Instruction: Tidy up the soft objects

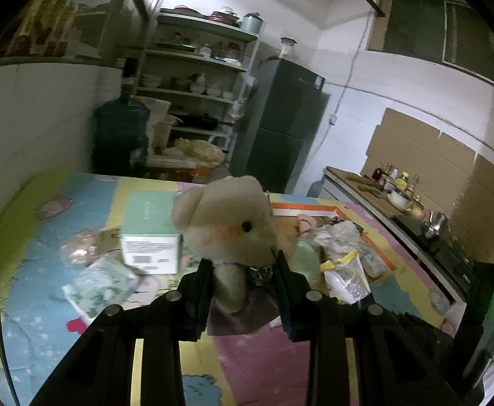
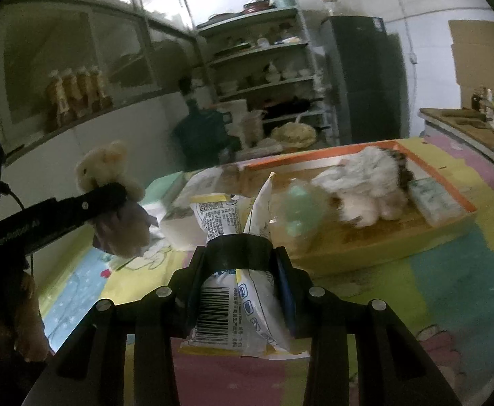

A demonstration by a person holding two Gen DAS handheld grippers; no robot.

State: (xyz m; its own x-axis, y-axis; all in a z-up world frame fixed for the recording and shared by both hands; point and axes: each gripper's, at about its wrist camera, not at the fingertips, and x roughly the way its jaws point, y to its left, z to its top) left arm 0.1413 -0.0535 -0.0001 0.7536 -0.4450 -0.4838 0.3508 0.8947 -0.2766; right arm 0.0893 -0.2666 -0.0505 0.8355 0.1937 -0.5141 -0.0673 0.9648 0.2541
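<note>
My left gripper [image 1: 243, 267] is shut on a cream teddy bear [image 1: 233, 223] in a purple skirt and holds it above the mat. The bear also shows in the right wrist view [image 2: 106, 169], held by the left gripper [image 2: 111, 196] at the left. My right gripper [image 2: 240, 260] is shut on a white and yellow plastic packet [image 2: 226, 216] with a barcode. That packet shows in the left wrist view [image 1: 345, 277] too. Ahead lies an orange-rimmed cardboard tray [image 2: 375, 247] holding a fluffy white soft toy [image 2: 368, 182], a pale green soft item [image 2: 301, 209] and a wrapped pack [image 2: 432, 199].
A mint green box [image 1: 152, 226] and several plastic-wrapped packs [image 1: 101, 284] lie on the colourful play mat [image 1: 37, 247]. Behind are a water jug [image 1: 121, 128], a shelf rack [image 1: 196, 77], a dark fridge [image 1: 287, 118] and a kitchen counter [image 1: 399, 209] at the right.
</note>
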